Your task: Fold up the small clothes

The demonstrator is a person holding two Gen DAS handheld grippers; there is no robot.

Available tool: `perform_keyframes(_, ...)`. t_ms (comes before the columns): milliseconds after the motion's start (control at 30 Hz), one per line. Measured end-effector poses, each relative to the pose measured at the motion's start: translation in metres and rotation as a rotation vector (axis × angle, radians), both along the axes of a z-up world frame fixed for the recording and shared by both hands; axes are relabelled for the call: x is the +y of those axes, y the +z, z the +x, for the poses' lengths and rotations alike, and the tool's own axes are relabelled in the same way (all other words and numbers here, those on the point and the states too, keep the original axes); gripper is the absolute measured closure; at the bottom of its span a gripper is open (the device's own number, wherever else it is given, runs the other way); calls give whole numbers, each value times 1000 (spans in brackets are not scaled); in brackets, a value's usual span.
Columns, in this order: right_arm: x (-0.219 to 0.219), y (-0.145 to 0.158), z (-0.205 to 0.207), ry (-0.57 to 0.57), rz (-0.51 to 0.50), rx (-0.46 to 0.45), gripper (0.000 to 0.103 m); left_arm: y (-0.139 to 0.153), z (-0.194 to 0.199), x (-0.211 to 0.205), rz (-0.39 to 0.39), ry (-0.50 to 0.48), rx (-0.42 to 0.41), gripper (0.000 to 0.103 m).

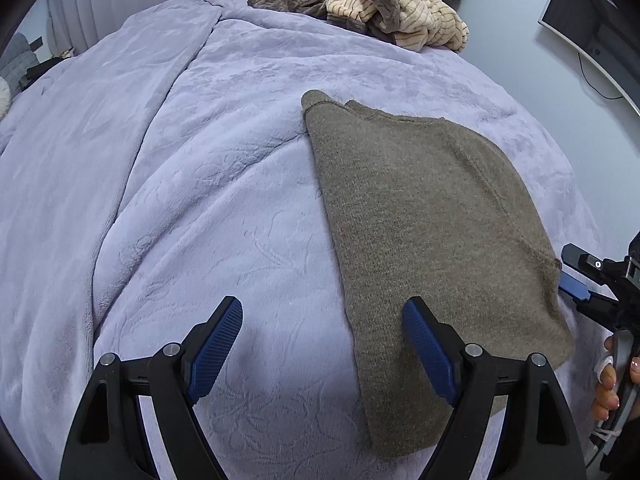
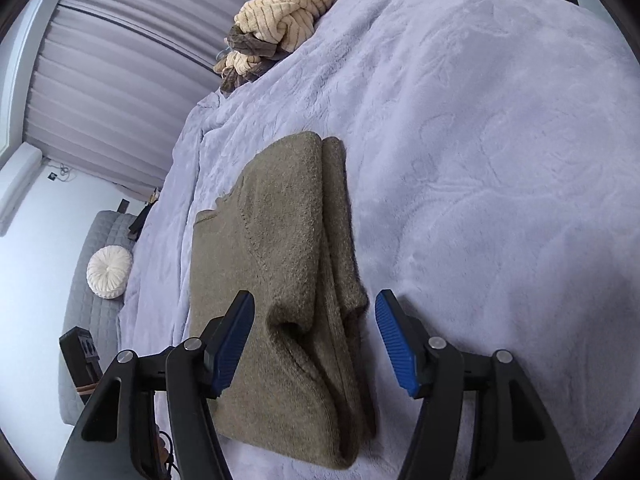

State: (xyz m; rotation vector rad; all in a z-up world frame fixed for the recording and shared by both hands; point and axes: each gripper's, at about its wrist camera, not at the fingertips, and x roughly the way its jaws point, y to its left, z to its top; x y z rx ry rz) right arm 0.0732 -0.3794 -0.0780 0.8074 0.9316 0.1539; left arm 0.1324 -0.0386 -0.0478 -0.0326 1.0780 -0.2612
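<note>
On the purple blanket (image 1: 168,184), a brown sweater (image 1: 420,216) is lying folded, its long side pointing away. The right gripper (image 2: 314,344) is hanging open over its near end, closest. The left gripper (image 1: 322,346) is waiting open, holding nothing.

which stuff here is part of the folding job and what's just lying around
Part of the job:
- brown knit garment, folded on the bed
- left gripper, open
- right gripper, open, garment between its pads but not pinched

Lying about:
- lavender blanket
- striped cream clothes pile
- round white cushion
- wall monitor
</note>
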Motion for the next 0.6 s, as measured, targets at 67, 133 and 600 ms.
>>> perform_keyframes(67,1,-5,4,2,-4,14,36,0,2,0,-7,2,0,19)
perform_keyframes(133,2,-9,4,-1,6,21,36,0,5,0,-18,3,4,19)
perform_keyframes(600,2,0,6,40,14,-11,31,-3,28,-3,-29,3,17,0)
